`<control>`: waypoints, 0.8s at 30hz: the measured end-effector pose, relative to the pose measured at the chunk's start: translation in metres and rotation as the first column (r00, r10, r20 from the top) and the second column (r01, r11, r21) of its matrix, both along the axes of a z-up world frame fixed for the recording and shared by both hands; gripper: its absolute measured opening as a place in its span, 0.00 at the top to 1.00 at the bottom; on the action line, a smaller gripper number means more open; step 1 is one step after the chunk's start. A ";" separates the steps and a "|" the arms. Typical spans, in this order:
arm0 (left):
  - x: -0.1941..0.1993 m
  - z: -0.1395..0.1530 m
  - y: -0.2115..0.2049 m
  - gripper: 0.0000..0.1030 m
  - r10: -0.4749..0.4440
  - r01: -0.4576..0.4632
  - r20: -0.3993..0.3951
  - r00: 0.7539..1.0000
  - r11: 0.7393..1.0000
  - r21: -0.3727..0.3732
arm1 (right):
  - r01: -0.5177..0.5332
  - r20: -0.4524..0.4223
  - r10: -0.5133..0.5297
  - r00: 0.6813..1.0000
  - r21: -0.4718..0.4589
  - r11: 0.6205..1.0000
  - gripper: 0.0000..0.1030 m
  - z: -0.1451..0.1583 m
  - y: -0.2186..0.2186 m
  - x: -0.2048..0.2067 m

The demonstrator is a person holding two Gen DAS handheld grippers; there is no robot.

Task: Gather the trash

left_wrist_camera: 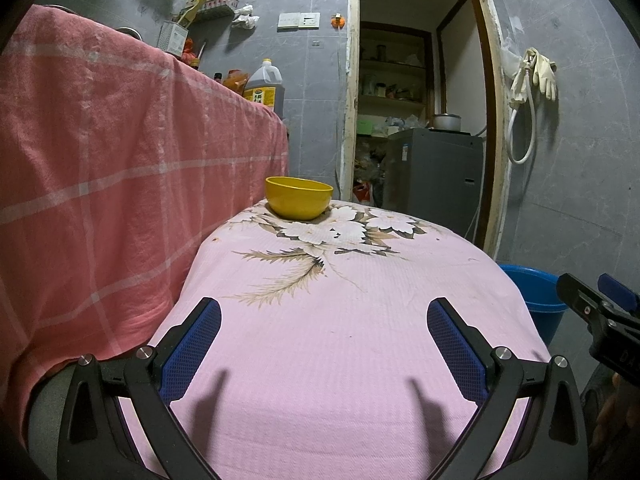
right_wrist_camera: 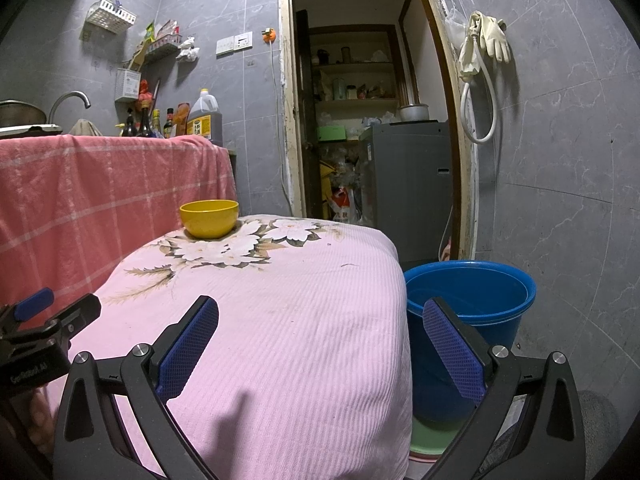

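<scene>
A yellow bowl stands at the far end of a table under a pink floral cloth; it also shows in the right wrist view. A blue bucket stands on the floor at the table's right side, and its rim shows in the left wrist view. My left gripper is open and empty over the near part of the cloth. My right gripper is open and empty over the table's right edge, its right finger in front of the bucket. No loose trash shows on the cloth.
A counter draped in a pink checked cloth rises on the left, with bottles and an oil jug on it. An open doorway with shelves and a grey appliance lies behind. Gloves and a hose hang on the right wall.
</scene>
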State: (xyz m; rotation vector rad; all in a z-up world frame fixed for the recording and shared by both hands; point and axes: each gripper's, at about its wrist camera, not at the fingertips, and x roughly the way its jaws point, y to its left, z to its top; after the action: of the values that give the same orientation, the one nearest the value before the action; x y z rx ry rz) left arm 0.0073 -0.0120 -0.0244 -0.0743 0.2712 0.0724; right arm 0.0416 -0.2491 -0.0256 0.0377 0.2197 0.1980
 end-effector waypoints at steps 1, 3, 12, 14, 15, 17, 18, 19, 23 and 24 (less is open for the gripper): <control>0.000 0.000 0.000 0.02 0.001 -0.001 0.000 1.000 1.000 0.000 | 0.000 0.000 0.000 1.000 0.000 1.000 0.00 0.000 0.000 0.000; 0.000 0.001 0.000 0.02 0.000 0.000 0.000 1.000 1.000 0.001 | 0.000 -0.001 0.000 1.000 0.000 1.000 0.00 0.000 0.000 0.000; 0.000 0.000 0.001 0.02 0.000 0.000 0.000 1.000 1.000 0.003 | 0.000 -0.001 0.000 1.000 0.000 1.000 0.00 0.000 0.000 0.000; 0.000 0.001 0.001 0.02 -0.001 0.001 -0.002 1.000 1.000 0.002 | 0.000 -0.003 0.000 1.000 -0.001 1.000 0.00 0.000 0.000 0.000; 0.000 0.000 0.002 0.02 -0.002 0.002 0.000 1.000 1.000 0.001 | 0.000 -0.004 0.000 1.000 -0.001 1.000 0.00 0.000 0.000 0.000; 0.000 0.001 0.002 0.02 -0.002 0.002 0.000 1.000 1.000 0.002 | -0.001 -0.004 0.001 1.000 -0.001 1.000 0.00 0.000 0.001 -0.001; 0.000 0.000 0.002 0.02 -0.003 0.003 -0.001 1.000 1.000 0.002 | -0.001 -0.004 0.001 1.000 -0.002 1.000 0.00 0.000 0.001 -0.001; 0.000 0.000 0.002 0.02 -0.002 0.002 -0.001 1.000 1.000 0.003 | -0.001 -0.004 0.001 1.000 -0.001 1.000 0.00 0.000 0.001 -0.001; 0.001 0.000 0.002 0.02 0.000 0.000 -0.006 1.000 1.000 0.005 | -0.001 -0.005 0.001 1.000 -0.001 1.000 0.00 0.000 0.001 -0.001; 0.001 0.000 0.002 0.02 -0.003 0.003 -0.011 1.000 1.000 0.006 | -0.001 -0.005 0.001 1.000 -0.001 1.000 0.00 0.000 0.000 -0.001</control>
State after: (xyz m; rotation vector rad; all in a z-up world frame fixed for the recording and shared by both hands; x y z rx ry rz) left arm 0.0083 -0.0101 -0.0240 -0.0672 0.2819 0.0704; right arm 0.0410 -0.2487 -0.0256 0.0367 0.2247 0.1986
